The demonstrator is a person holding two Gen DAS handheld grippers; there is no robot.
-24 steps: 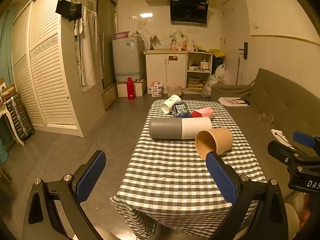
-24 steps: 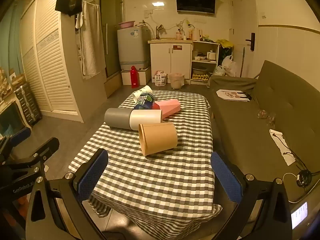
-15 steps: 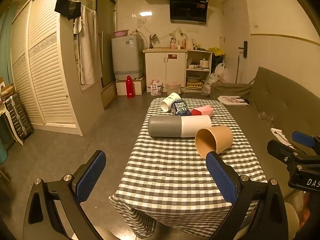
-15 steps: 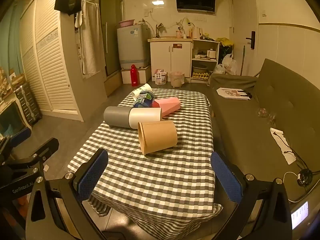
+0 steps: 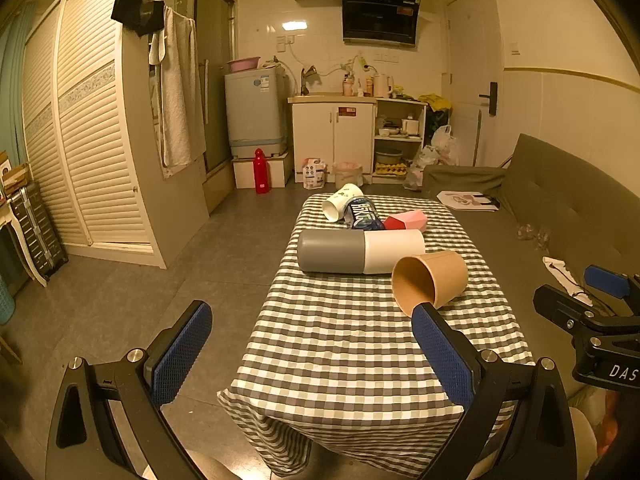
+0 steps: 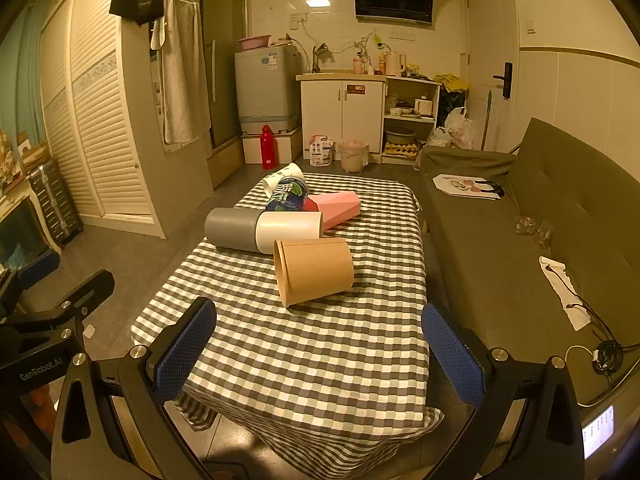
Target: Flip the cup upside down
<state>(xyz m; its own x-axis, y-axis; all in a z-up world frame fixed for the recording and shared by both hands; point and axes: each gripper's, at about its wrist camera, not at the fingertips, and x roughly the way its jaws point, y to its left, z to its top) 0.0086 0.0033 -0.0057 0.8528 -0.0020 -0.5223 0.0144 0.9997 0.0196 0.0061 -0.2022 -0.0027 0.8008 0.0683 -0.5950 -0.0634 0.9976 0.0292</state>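
Note:
A tan paper cup (image 5: pixel 434 280) lies on its side on the checked tablecloth (image 5: pixel 360 344), mouth toward the near left; it also shows in the right wrist view (image 6: pixel 314 270). My left gripper (image 5: pixel 312 348) is open and empty, hovering before the table's near edge, its right finger just in front of the cup. My right gripper (image 6: pixel 320 350) is open and empty, above the near part of the table, short of the cup.
Behind the cup lie a grey-and-white cylinder (image 6: pixel 260 230), a pink box (image 6: pixel 338 204), a blue can (image 6: pixel 286 194) and a white cup (image 6: pixel 280 176). A green sofa (image 6: pixel 520 220) runs along the right. Open floor lies left of the table.
Both grippers have pulled back and risen slightly, so the table looks a little farther away. The cup and other objects have not moved.

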